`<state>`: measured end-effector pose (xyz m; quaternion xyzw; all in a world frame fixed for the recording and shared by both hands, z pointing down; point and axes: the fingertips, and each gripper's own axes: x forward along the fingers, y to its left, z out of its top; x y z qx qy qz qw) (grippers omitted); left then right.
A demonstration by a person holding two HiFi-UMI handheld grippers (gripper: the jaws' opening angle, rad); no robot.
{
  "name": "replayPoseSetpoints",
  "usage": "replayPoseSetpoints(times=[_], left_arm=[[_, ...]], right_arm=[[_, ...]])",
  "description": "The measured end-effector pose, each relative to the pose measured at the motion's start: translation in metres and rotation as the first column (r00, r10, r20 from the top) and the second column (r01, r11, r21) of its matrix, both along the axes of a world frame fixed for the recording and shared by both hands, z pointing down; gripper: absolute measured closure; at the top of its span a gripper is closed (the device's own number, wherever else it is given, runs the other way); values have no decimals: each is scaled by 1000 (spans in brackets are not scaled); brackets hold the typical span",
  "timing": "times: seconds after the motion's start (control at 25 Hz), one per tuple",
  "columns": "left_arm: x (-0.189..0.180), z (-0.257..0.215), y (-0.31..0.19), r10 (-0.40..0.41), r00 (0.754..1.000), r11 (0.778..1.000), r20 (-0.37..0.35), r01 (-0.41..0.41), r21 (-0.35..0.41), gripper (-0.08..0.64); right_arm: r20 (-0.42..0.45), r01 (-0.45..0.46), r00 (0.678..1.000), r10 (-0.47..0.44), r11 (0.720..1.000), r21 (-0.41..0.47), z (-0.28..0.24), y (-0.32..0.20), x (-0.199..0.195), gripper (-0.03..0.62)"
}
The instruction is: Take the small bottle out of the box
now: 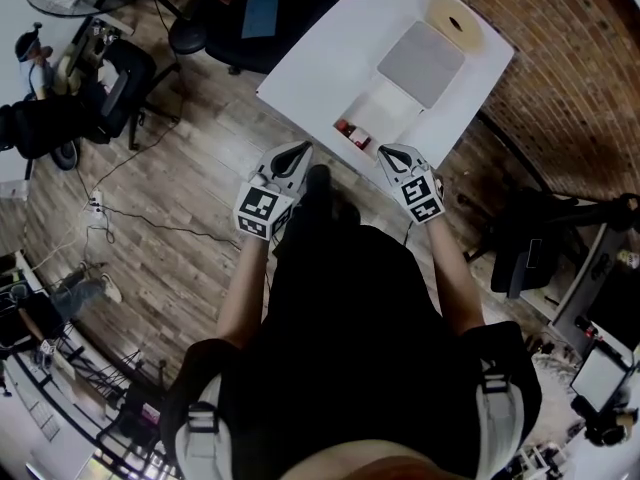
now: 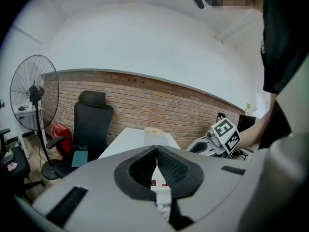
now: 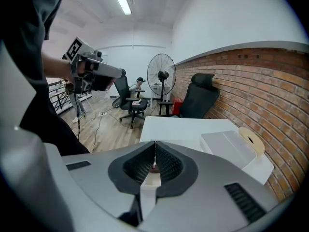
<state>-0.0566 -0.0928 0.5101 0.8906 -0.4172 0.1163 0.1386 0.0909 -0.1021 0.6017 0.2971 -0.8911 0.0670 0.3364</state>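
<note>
The white table point(image 1: 330, 58) stands ahead of me. Near its front edge lies an open white box point(image 1: 378, 116), and a small red and dark item, probably the small bottle point(image 1: 348, 131), sits at the box's near-left corner. Both grippers hover short of the table edge, above the floor. My left gripper point(image 1: 300, 148) points at the table with its jaws shut and empty; the left gripper view shows its tips point(image 2: 157, 148) meeting. My right gripper point(image 1: 385, 151) is likewise shut on nothing, its tips point(image 3: 155, 143) closed together. A bit of red point(image 3: 153, 168) shows behind the right jaws.
A grey flat lidded container point(image 1: 421, 63) and a tape roll point(image 1: 455, 23) lie further back on the table. A brick wall point(image 1: 560, 58) runs along the right. Office chairs point(image 1: 120, 88), a fan point(image 3: 161, 76) and cables stand on the wooden floor to the left.
</note>
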Motion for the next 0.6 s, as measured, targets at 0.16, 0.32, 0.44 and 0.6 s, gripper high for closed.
replayPoseSetpoints(times=[0.16,0.32,0.44,0.6], left_arm=[[-1,2,-19,21,1000,1000,1,-21,-6,540],[-2,3,-38,43,999,999,-1,-43,-9,540],[-2,5,-53,57,998,998,-5,-57,-9,540],[-1,12,-63,77,997,997,-10,-77,-18,540]], right_arm=[[-12,-12,1000,12,1000,-22,11,-13,-2,592],[-22,-16,1000,15,998,-54,27,-25,-3,589],[-32,-14,999,11,997,-81,43,-37,-5,584],[-59,-1,998,-7,991,-132,63,-37,-7,571]])
